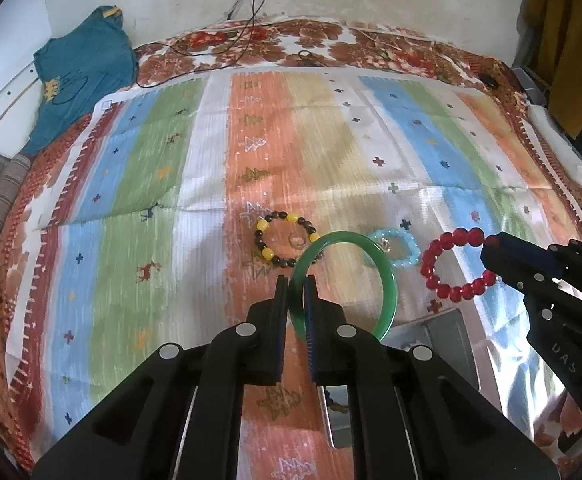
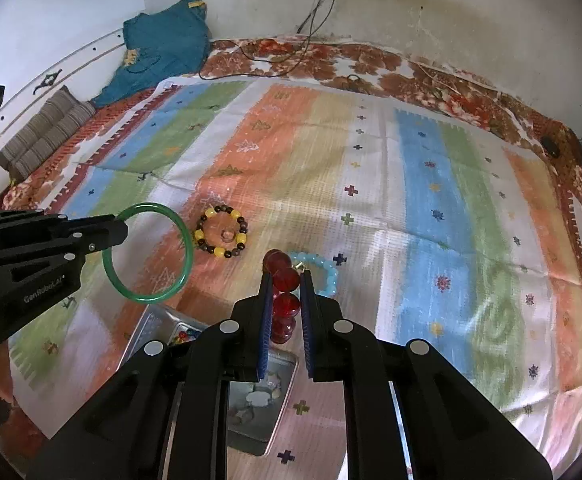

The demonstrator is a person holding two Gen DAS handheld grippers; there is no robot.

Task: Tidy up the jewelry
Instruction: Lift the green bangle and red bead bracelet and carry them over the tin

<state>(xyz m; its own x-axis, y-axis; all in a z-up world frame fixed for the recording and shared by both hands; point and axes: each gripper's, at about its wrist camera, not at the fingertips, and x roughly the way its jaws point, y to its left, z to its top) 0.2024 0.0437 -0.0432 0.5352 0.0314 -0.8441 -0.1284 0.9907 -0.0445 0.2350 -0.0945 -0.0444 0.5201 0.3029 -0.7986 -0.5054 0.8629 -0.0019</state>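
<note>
Left wrist view: left gripper (image 1: pixel 295 292) clamps the green bangle (image 1: pixel 387 280); right gripper (image 2: pixel 285 284) pinches red beads (image 2: pixel 286 276). Lower each gently over the tray (image 2: pixel 159 324), apparently just below.

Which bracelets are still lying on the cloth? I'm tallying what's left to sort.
Two: the yellow-and-dark beaded bracelet and the light blue beaded bracelet. The green bangle and red beaded bracelet are each gripped, lifted.

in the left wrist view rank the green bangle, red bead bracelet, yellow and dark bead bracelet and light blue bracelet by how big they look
1. green bangle, though it is held nearest the camera
2. red bead bracelet
3. yellow and dark bead bracelet
4. light blue bracelet, partly hidden by the bangle, so unsure
</note>
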